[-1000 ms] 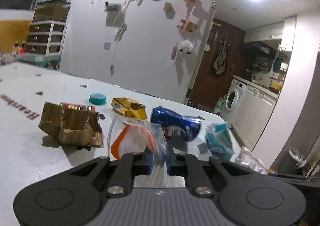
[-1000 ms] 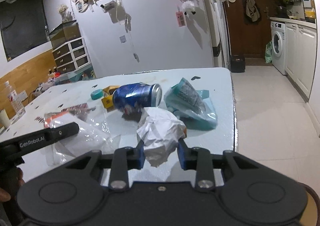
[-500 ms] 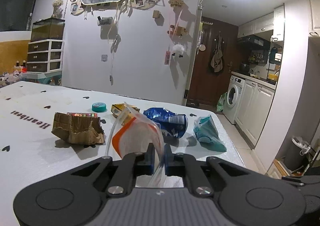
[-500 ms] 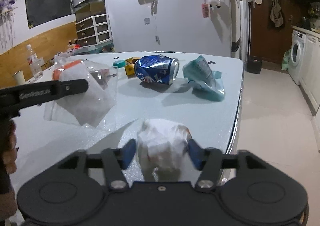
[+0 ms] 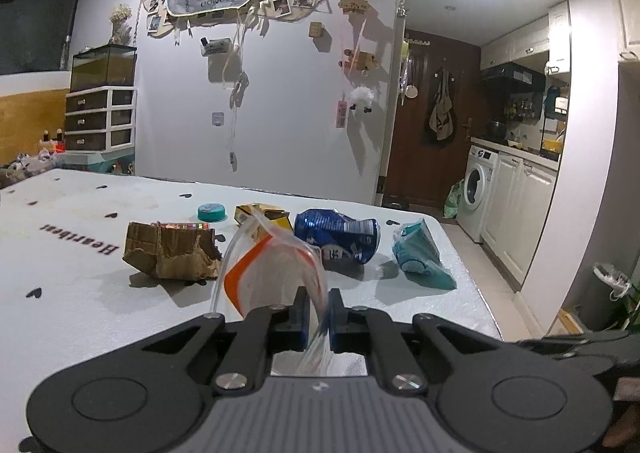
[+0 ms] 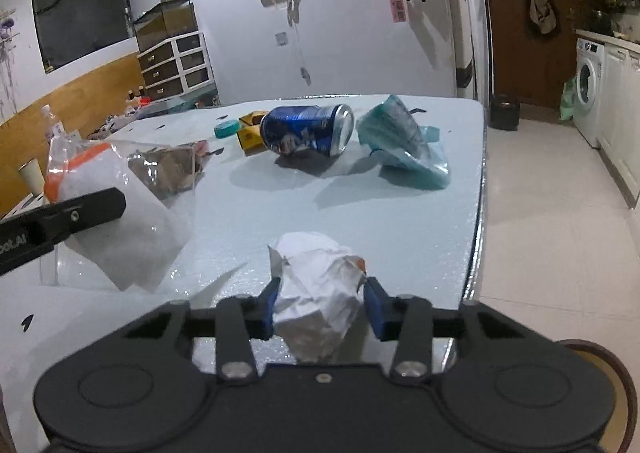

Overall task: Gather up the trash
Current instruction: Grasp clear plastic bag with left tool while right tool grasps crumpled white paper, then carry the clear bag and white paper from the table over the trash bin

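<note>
**Operator:** On the bench (image 6: 360,213), near its front edge, I have the crumpled white paper wad (image 6: 320,293) sitting between the pads of my right tool (image 6: 320,307). Those jaws have just been closing in on it, and the blue pads now sit against its two sides.

**Colleague:** And your left?

**Operator:** My left tool (image 5: 318,313) is pinched together on the rim of the clear zip bag (image 5: 272,277) with the orange strip. The bag hangs lifted off the bench, and from the right wrist view it is off to the left of the wad, well apart from it.

**Colleague:** What trash lies further back?

**Operator:** A dented blue can (image 6: 308,129) on its side, roughly mid-bench. Just beside it, toward the bench's right edge, a crumpled teal wrapper (image 6: 404,145). Behind the can, touching or nearly so, a small yellow box (image 5: 262,215), and next to that a teal lid (image 5: 211,212). Torn brown cardboard (image 5: 172,253) lies farther left, with something shiny at its top edge that I cannot make out.

**Colleague:** Anything inside the bag?

**Operator:** It looks white inside, but I cannot tell what that is.
</note>
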The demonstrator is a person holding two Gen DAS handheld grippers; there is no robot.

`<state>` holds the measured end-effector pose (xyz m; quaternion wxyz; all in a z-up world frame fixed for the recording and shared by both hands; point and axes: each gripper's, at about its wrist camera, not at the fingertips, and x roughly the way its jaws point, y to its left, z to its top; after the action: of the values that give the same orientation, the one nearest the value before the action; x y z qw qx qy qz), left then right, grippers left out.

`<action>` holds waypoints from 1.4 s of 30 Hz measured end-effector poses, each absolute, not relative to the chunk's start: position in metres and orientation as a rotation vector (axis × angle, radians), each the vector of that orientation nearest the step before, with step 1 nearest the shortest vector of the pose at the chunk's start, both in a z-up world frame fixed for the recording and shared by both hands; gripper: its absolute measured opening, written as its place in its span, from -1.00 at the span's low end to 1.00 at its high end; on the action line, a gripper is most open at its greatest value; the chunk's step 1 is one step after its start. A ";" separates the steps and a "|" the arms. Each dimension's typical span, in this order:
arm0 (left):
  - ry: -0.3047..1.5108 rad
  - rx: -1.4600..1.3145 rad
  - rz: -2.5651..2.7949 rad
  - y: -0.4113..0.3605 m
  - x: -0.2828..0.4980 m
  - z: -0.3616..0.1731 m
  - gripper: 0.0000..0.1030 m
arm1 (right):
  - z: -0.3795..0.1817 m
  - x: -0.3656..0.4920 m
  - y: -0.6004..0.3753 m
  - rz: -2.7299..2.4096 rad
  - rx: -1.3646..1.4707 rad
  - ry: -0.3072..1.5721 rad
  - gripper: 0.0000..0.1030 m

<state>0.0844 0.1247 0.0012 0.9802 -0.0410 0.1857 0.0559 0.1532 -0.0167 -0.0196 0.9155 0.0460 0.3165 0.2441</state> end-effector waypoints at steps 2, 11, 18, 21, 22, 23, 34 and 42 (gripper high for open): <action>0.371 -0.064 0.117 0.120 0.083 0.004 -0.82 | -0.014 0.150 -0.021 0.499 0.097 0.636 -0.25; 0.357 -0.025 0.105 0.090 0.073 0.016 -0.82 | 0.025 0.124 -0.055 0.473 0.106 0.525 -0.30; 0.344 -0.004 0.046 0.051 0.068 0.020 -0.82 | 0.036 0.107 -0.095 0.422 0.109 0.484 -0.31; 0.346 0.002 0.017 0.032 0.068 0.020 -0.82 | 0.037 0.100 -0.114 0.403 0.117 0.473 -0.31; 0.346 0.004 0.006 0.025 0.068 0.020 -0.82 | 0.038 0.098 -0.119 0.396 0.119 0.471 -0.31; 0.347 0.007 -0.006 0.017 0.069 0.019 -0.82 | 0.038 0.096 -0.127 0.385 0.120 0.468 -0.31; 0.386 0.021 -0.149 -0.061 0.087 0.005 -0.82 | 0.025 0.079 -0.208 0.263 0.138 0.478 -0.31; 0.473 0.028 -0.238 -0.112 0.109 -0.026 -0.82 | -0.001 0.076 -0.258 0.185 0.157 0.525 -0.31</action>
<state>0.1095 -0.1122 -0.0255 0.9651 0.0140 0.2338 -0.1174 0.0763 -0.2581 -0.0013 0.9585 0.0773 0.2587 0.0914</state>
